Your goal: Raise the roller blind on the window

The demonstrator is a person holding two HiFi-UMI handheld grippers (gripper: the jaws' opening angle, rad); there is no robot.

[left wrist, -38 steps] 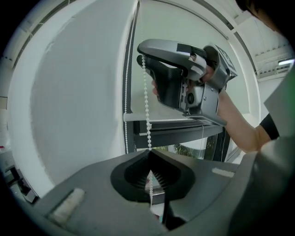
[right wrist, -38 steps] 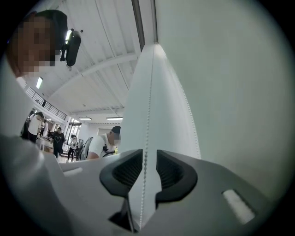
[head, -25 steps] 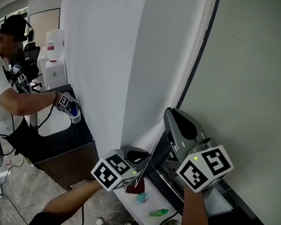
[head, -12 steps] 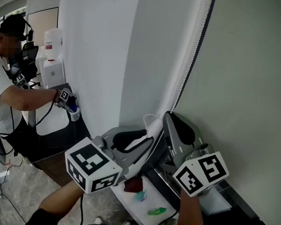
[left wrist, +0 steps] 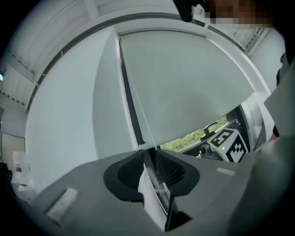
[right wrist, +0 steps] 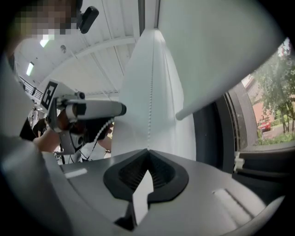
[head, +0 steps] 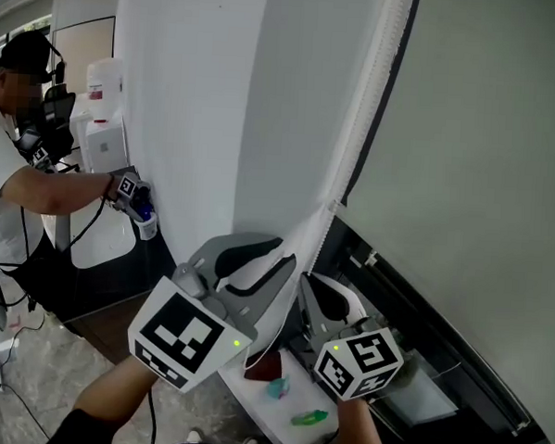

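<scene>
The pale roller blind (head: 477,134) hangs at the right, its bottom bar (right wrist: 207,99) lifted off the dark window frame (head: 420,335). A white bead chain (head: 361,128) runs down along the blind's left edge. My left gripper (head: 281,257) stands open around the chain (left wrist: 138,115). Its jaws have just been opening, and the chain passes between them untouched. Lower and to the right, my right gripper (head: 304,283) is shut on the chain (right wrist: 151,92), its jaws meeting at their tips (right wrist: 148,150).
Another person (head: 20,184) works with grippers at a dark counter on the left. Below my hands stands a white table (head: 250,391) with a red, a blue and a green item. Greenery (left wrist: 198,138) shows under the blind.
My left gripper let go of the chain and rose. My right gripper came down with the chain. The blind's bottom edge went up, uncovering the dark window frame.
</scene>
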